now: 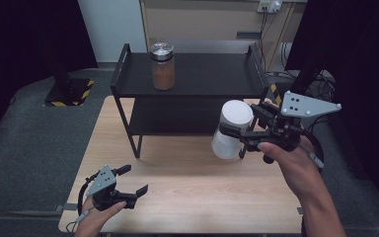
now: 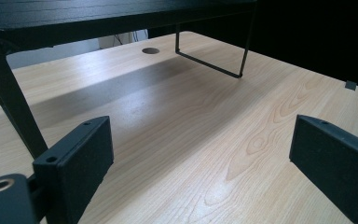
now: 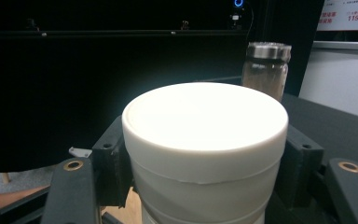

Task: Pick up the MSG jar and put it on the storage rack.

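A: White jar point(image 1: 232, 129) — right of centre in the high view, held off the wooden table point(image 1: 187, 187) in front of the black shelf rack point(image 1: 192, 74), level with its lower tier.

B: Grip?

A: Right gripper point(image 1: 237, 133) clenched on it, one black jaw on each side of the body below the lid. In the right gripper view the white jar point(image 3: 205, 140) sits between both jaws, lid facing up at the camera.

B: Hand pose?

A: Right hand point(image 1: 288, 160) comes in from lower right, forearm slanting up and left, gripper pointing left toward the rack, grey plate on top.

B: Jar's axis?

A: Long axis close to upright, top leaning slightly to the right of frame, lid uppermost.

B: Other hand?

A: Left hand point(image 1: 101, 210) low at lower left, left gripper point(image 1: 133, 180) pointing right, jaws spread apart with nothing between them. Left gripper view: bare tabletop between the jaws, rack leg point(image 2: 9, 93) at left.

B: Anything on the rack?

A: Glass jar with metal lid point(image 1: 162, 65), brown contents, upright on the top tier, upper centre, well apart from the white jar.
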